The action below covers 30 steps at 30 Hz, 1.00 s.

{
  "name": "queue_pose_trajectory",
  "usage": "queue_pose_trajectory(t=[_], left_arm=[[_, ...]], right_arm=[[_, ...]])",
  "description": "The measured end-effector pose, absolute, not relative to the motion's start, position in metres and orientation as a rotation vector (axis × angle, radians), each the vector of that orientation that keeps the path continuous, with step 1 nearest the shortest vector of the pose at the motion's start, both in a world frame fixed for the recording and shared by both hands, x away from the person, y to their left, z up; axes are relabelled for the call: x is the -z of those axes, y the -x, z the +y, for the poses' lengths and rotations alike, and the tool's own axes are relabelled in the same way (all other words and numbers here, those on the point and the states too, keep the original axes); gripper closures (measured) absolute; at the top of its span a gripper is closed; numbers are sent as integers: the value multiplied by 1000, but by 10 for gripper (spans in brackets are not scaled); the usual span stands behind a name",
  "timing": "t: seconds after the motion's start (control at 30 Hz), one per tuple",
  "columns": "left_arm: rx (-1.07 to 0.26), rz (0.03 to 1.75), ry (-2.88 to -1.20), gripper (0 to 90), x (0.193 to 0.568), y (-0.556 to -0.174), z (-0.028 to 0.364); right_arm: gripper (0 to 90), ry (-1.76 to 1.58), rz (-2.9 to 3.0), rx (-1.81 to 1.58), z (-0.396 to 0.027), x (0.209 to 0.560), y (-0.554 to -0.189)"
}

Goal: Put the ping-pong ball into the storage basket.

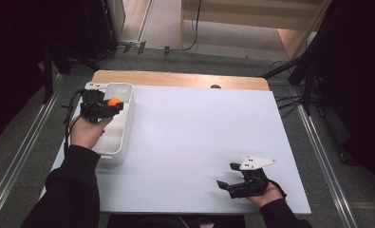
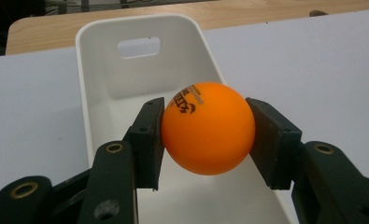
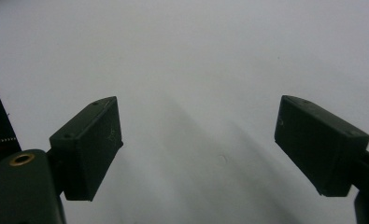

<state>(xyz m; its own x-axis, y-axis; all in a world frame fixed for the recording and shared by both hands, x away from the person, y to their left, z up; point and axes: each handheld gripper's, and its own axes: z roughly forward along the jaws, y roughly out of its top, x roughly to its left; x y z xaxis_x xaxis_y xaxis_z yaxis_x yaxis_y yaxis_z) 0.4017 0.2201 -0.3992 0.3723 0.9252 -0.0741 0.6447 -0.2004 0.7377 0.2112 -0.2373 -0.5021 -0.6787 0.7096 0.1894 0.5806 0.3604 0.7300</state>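
Observation:
An orange ball with dark print is clamped between the two black pads of my left gripper, held above the inside of a white bin. In the high view the ball shows as an orange spot at the left gripper, over the white bin at the table's left. My right gripper rests low near the front right of the white sheet, jaws wide apart. In the right gripper view its jaws stand open over bare white surface, nothing between them.
The white bin has a handle slot in its far end wall. A white sheet covers the table; a strip of wood shows at the far edge. Dark stands and cables flank the table on the floor.

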Motion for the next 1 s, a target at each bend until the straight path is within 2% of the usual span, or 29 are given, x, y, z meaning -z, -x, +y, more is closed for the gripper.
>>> queue_pose_trajectory(t=[0.77,0.83,0.87,1.0], left_arm=[[-491,1411,-1947,504,414,-408,223],[-496,1409,-1936,484,414,-408,223],[-495,1409,-1941,419,413,-408,223],[-506,1395,-1920,385,408,-406,224]], right_arm=[[135,-1173,2455,-1217,-237,502,-211],[135,-1173,2456,-1216,-237,502,-211],[134,-1174,2454,-1218,-237,502,-211],[135,-1178,2455,-1216,-237,502,-211]])
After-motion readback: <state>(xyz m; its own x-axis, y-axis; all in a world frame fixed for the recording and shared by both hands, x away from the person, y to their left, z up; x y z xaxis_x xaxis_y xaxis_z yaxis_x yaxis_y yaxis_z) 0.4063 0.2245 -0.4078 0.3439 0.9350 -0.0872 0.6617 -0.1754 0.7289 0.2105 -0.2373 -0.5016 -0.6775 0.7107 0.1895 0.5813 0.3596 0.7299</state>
